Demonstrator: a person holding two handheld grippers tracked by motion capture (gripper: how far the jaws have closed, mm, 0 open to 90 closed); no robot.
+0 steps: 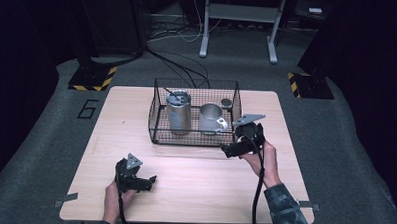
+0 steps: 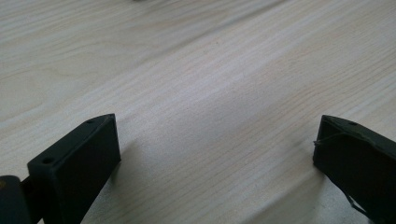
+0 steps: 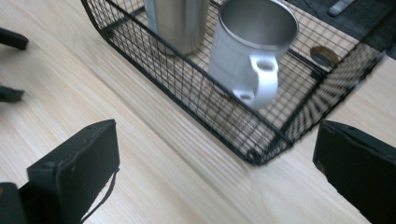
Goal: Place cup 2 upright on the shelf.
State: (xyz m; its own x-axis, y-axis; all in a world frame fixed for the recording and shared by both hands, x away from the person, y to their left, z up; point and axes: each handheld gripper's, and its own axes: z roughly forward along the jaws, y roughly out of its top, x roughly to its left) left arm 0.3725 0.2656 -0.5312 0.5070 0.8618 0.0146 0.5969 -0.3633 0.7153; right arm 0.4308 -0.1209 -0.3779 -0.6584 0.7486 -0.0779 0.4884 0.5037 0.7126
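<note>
A black wire basket (image 1: 159, 110) stands at the middle back of the wooden table (image 1: 198, 192). Inside it are a tall steel tumbler (image 1: 178, 111), a steel mug (image 1: 212, 118) with its handle facing me, and a small round dark cap (image 1: 227, 102) in the back right corner. My right gripper (image 1: 226, 151) hovers open just off the basket's front right corner; its own view has the mug (image 3: 252, 51), tumbler (image 3: 177, 23) and basket (image 3: 196, 93) ahead of the empty right gripper (image 3: 217, 135). My left gripper (image 1: 151, 181) is open and low over bare wood near the front left. Nothing lies between the jaws of the left gripper (image 2: 217, 135).
Dark carpet surrounds the table. Cables and a white stand (image 1: 239, 23) lie beyond the far edge. Two black posts on striped bases (image 1: 92, 78) flank the back corners. The left gripper's jaw tips (image 3: 9, 39) show at the far left of the right gripper view.
</note>
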